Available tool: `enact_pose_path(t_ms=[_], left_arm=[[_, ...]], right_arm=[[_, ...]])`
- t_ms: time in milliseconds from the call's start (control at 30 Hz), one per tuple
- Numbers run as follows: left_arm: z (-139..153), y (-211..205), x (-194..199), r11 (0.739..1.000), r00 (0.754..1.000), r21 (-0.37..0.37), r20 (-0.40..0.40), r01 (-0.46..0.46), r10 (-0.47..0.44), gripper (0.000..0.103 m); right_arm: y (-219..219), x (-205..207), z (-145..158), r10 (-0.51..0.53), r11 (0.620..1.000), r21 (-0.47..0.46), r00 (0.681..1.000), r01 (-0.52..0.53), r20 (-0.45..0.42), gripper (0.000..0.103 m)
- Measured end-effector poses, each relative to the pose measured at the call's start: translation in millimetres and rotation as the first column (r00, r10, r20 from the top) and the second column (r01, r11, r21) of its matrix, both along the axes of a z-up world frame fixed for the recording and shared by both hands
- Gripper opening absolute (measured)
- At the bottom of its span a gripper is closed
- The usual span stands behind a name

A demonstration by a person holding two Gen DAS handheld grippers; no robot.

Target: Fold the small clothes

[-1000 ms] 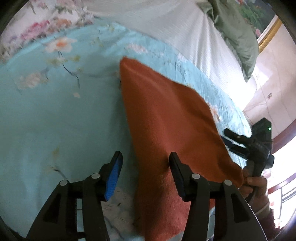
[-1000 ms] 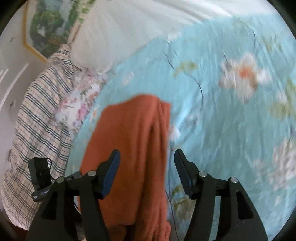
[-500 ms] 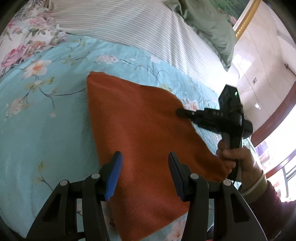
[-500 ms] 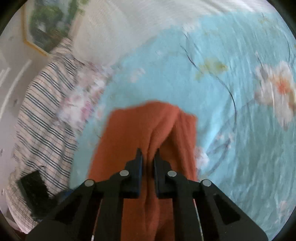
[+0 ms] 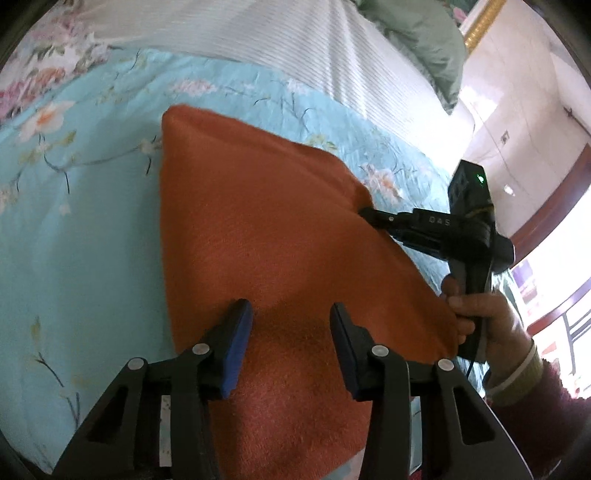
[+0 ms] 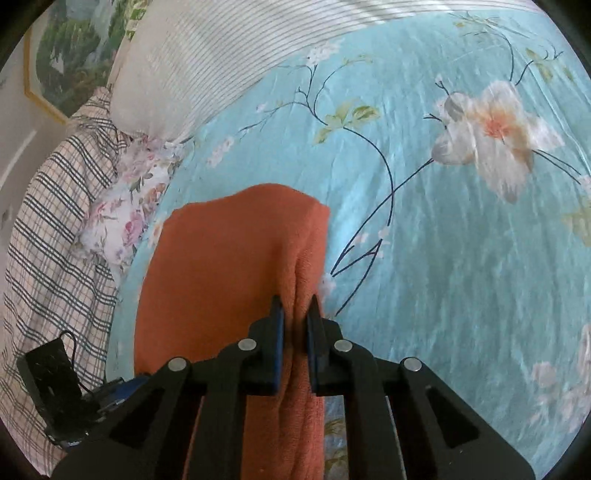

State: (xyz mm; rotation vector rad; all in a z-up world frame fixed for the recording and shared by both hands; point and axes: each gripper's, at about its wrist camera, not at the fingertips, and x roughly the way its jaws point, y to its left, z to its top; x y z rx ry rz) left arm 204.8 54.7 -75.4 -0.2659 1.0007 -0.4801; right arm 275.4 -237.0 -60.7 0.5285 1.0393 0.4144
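SURFACE: turquoise floral bedspread (image 6: 461, 258), beneath both jaws | BEYOND: striped pillow (image 6: 192, 70), green cushion (image 5: 417, 33), framed picture (image 6: 70, 59) | CLOTH: orange cloth (image 5: 266, 229) spread ahead | RIGHT: right gripper (image 6: 295, 314) clamped on cloth's raised fold | LEFT: left gripper (image 5: 291, 314) just narrowing, jaws apart, straddling cloth's near edge, not pinching.

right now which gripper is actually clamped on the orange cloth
The right gripper: it is shut on a ridge of the orange cloth. The left gripper is open, just closing, over the cloth without pinching it.
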Motion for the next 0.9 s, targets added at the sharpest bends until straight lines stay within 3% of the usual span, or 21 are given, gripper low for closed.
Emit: enact_pose_path(t_ms=[67, 200, 333, 433, 567, 667, 733, 900], left_arm=[[-2, -1, 0, 1.000, 1.000, 0.016, 0.006, -0.001, 0.001, 0.042], [2, -4, 1, 0.999, 1.000, 0.043, 0.001, -0.001, 0.000, 0.041], [23, 4, 5, 0.999, 0.999, 0.027, 0.037, -0.019, 0.018, 0.041], [34, 11, 26, 0.998, 0.997, 0.025, 0.049, -0.064, 0.062, 0.041], [27, 13, 70, 0.991, 0.993, 0.061, 0.022, -0.121, 0.120, 0.041], [0, 16, 105, 0.981, 0.984, 0.110, -0.064, -0.157, 0.165, 0.028], [-8, 17, 115, 0.978, 0.983, 0.123, -0.053, -0.169, 0.176, 0.023], [-8, 19, 114, 0.977, 0.983, 0.124, -0.043, -0.172, 0.179, 0.022]], right_arm=[[-5, -1, 3, -0.010, 1.000, 0.000, 1.000, 0.010, -0.012, 0.023], [-4, -10, 35, -0.036, 0.998, -0.050, 0.999, 0.038, 0.029, 0.024], [11, -11, 65, 0.004, 1.000, -0.010, 0.996, -0.003, 0.087, 0.028], [38, 2, 65, 0.071, 0.997, 0.022, 0.994, -0.073, 0.077, 0.048], [58, 25, 39, 0.055, 0.995, -0.087, 0.997, -0.051, 0.048, 0.048], [55, 32, 20, 0.043, 0.995, -0.096, 0.997, -0.037, 0.060, 0.039], [57, 32, 20, 0.058, 0.992, -0.115, 0.995, -0.049, 0.078, 0.038], [53, 25, 28, 0.057, 0.994, -0.100, 0.995, -0.049, 0.076, 0.041]])
